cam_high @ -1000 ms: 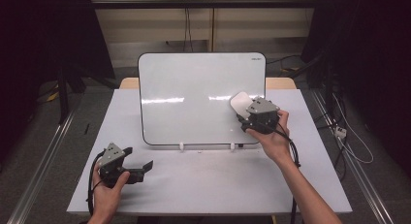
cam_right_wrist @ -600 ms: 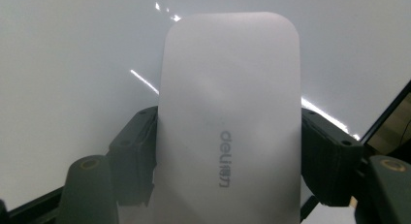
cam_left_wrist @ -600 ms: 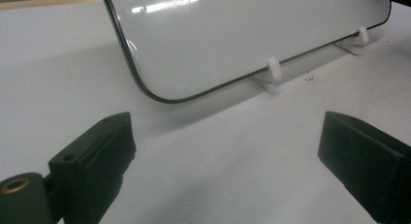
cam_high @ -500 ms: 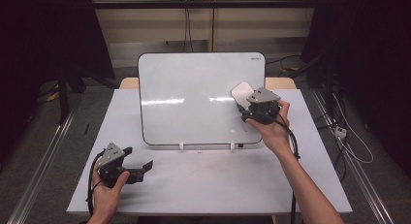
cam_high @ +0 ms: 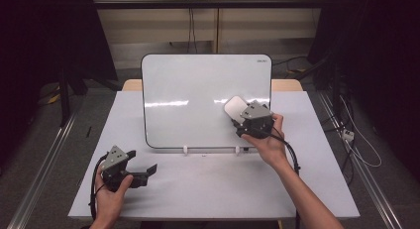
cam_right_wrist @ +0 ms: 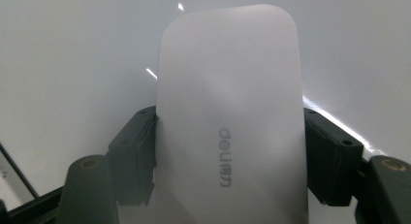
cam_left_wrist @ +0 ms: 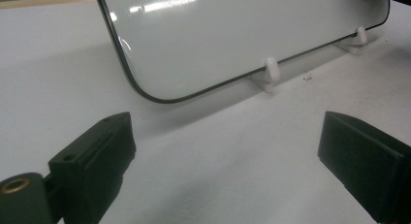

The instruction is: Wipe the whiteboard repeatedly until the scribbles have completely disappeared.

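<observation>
A white eraser point(cam_high: 235, 109) lies flat against the right part of the upright whiteboard point(cam_high: 198, 100). My right gripper point(cam_high: 238, 118) is shut on it. In the right gripper view the black pads point(cam_right_wrist: 138, 151) press both long sides of the eraser point(cam_right_wrist: 232, 112), with the whiteboard's surface point(cam_right_wrist: 72, 64) close behind. My left gripper point(cam_high: 143, 162) rests low at the table's front left, open and holding nothing. In the left gripper view its jaws stand wide apart around a bare stretch of table point(cam_left_wrist: 228, 156), facing the whiteboard's lower corner point(cam_left_wrist: 160, 95).
The whiteboard stands in two small white clips point(cam_high: 185, 149) on the white table point(cam_high: 213, 189). A cable point(cam_high: 292, 159) trails from the right gripper along the forearm. Dark curtains and floor rails point(cam_high: 44, 159) flank the table, and cables lie on the floor at the right point(cam_high: 351, 140).
The right gripper carried the eraser a little up the board, then back down and slightly left. The left gripper stayed where it was.
</observation>
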`<state>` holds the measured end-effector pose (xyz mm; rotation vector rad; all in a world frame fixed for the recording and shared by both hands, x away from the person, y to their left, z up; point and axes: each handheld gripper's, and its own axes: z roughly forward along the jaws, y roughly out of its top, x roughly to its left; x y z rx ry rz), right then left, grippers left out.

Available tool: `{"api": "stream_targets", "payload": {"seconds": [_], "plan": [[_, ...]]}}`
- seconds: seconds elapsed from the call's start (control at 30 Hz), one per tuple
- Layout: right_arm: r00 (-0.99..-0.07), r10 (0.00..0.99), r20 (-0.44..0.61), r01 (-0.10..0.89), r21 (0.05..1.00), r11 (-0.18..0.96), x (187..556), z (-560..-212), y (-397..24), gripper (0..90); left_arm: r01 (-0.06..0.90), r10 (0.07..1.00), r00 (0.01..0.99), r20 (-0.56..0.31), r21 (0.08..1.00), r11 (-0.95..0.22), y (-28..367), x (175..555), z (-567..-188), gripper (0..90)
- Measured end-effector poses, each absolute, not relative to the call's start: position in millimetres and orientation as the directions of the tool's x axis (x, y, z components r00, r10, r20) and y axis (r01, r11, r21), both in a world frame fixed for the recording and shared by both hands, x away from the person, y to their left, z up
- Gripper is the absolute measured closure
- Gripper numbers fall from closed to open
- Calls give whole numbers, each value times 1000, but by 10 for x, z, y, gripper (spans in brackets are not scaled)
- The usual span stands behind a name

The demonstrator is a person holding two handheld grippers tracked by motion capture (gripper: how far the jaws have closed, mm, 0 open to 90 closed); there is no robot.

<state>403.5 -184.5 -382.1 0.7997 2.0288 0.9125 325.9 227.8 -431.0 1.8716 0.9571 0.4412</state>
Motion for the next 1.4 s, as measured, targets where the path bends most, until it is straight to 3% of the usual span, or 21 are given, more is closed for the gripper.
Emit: {"api": "stream_targets", "payload": {"seconds": [0.53,1.4], "plan": [[-570,708,-417,202,764,613,3854,-4040,-1617,299,429,772,629,-98,871,-239,2283,3260,-4315,61],[-505,779,-372,273,787,553,3758,-4052,-2140,299,431,776,623,-99,871,-235,2292,3245,-4313,61]]}}
